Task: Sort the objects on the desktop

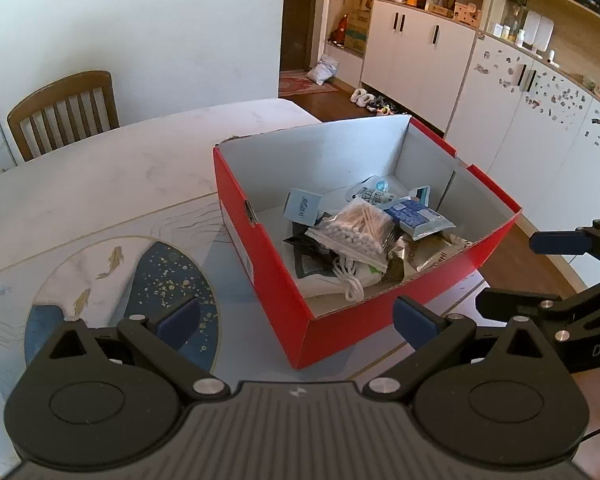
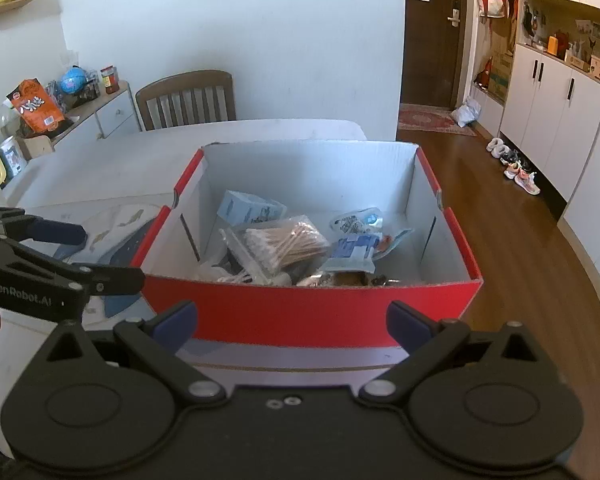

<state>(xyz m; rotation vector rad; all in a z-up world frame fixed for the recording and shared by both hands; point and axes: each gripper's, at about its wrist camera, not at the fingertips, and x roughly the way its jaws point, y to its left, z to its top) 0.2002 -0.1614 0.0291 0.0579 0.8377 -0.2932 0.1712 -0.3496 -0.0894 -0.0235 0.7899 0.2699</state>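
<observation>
A red cardboard box (image 1: 260, 280) (image 2: 300, 308) with a white inside stands open on the table. It holds a clear bag of cotton swabs (image 1: 356, 228) (image 2: 288, 242), blue and white packets (image 1: 416, 216) (image 2: 352, 250), a small light blue box (image 1: 303, 207) (image 2: 248, 208) and a white cord (image 1: 350, 276). My left gripper (image 1: 298, 322) is open and empty, just before the box's near corner. My right gripper (image 2: 292, 324) is open and empty in front of the box's long red side. Each gripper shows in the other's view, the right gripper (image 1: 540, 272) and the left gripper (image 2: 100, 256).
The white table (image 1: 100, 184) carries a round blue and gold printed design (image 1: 140, 292) left of the box. A wooden chair (image 1: 64, 112) stands at the far side. White cabinets (image 1: 420, 52) and wooden floor (image 2: 520, 260) lie to the right, past the table's edge.
</observation>
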